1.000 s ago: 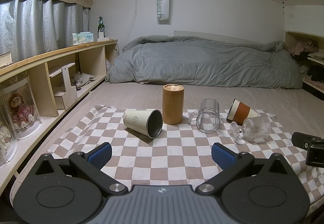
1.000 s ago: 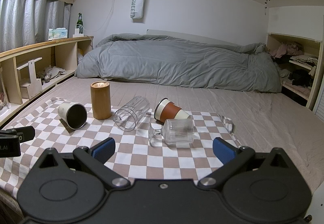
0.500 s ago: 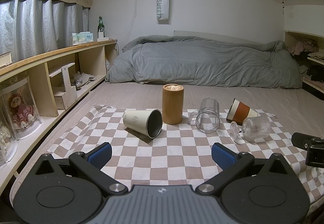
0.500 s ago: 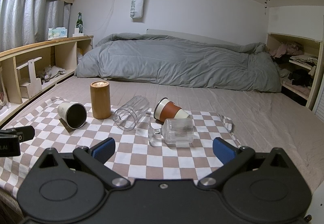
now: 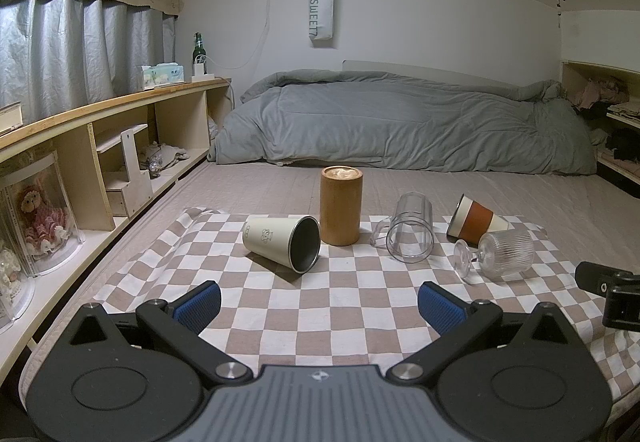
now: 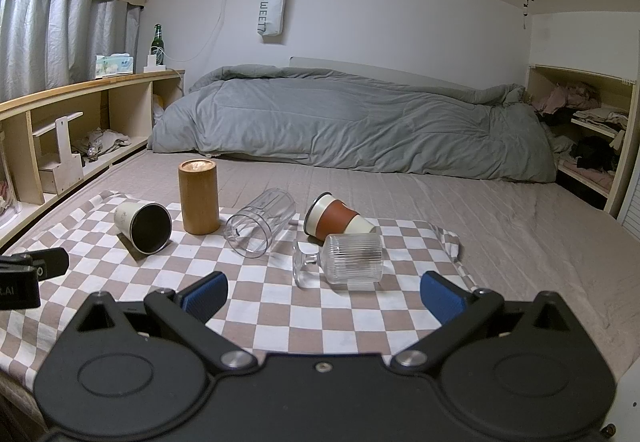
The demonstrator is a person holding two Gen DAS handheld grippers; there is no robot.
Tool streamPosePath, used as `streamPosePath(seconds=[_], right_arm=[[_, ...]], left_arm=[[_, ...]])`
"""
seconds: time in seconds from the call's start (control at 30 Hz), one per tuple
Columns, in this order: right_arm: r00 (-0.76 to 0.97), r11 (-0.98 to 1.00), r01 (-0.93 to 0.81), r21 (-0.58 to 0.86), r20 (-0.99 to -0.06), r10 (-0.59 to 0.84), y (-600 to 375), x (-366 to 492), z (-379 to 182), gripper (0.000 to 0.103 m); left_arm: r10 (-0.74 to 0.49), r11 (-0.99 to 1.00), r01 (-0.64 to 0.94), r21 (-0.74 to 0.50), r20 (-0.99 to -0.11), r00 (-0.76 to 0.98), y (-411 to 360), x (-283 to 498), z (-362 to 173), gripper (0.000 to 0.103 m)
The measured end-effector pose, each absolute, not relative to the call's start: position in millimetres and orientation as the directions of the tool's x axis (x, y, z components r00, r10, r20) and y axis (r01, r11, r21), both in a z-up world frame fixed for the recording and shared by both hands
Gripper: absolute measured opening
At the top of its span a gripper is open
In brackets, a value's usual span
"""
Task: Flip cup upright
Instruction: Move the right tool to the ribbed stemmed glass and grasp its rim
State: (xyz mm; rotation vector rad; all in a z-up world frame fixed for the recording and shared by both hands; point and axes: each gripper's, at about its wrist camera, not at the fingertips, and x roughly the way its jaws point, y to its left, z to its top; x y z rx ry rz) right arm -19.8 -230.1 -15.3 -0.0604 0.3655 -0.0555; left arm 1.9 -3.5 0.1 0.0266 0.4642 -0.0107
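In the left wrist view, the left gripper (image 5: pixel 319 300) hung low over the near edge of the checkered cloth (image 5: pixel 340 306), its jaws spread wide with nothing between the blue pads (image 5: pixel 199 300). That wide stance probably suited a side-lying cup. The cream metal cup (image 5: pixel 280 240) lay on its side just ahead and slightly left, its dark mouth turned toward the camera. To its right a wooden cylinder (image 5: pixel 341 205) stood upright, apparently base up. Farther right lay a clear glass mug (image 5: pixel 410 232), a brown-banded cup (image 5: pixel 476 222) and a ribbed stemmed glass (image 5: pixel 500 254), all tipped over.

In the right wrist view, the right gripper (image 6: pixel 322 292) also stood wide open and empty, near the cloth's front edge. The ribbed stemmed glass (image 6: pixel 348 260) lay closest ahead, its foot pointing left, just beside the brown-banded cup (image 6: pixel 338 222). The cream metal cup (image 6: pixel 143 226) lay far left, so the left hand seemed better placed for it.
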Motion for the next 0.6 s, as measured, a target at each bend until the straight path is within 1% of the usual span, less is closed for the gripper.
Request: streamPosePath(seconds=[0.3,0.5,0.6], right_arm=[[0.934,0.997,0.049,-0.058,-0.35,-0.067,-229.9,-20.3,-16.6,0.103],[0.927,0.999,0.051,0.012,-0.373,-0.043,-249.3,-15.1,-12.0,0.103],[0.921,0.996,0.078,0.037,-0.385,-0.057,-266.1,-1.2,-1.8,0.103]], left_arm=[[-0.004,1.0,0.015,0.022,-0.446,0.895,-6.9,2.3,1.4,0.103],[-0.006,1.0,0.016,0.019,-0.442,0.897,-8.8,-0.7,3.3,0.103],[-0.014,1.0,0.023,0.014,-0.439,0.899,-10.7,-0.1,4.2,0.103]])
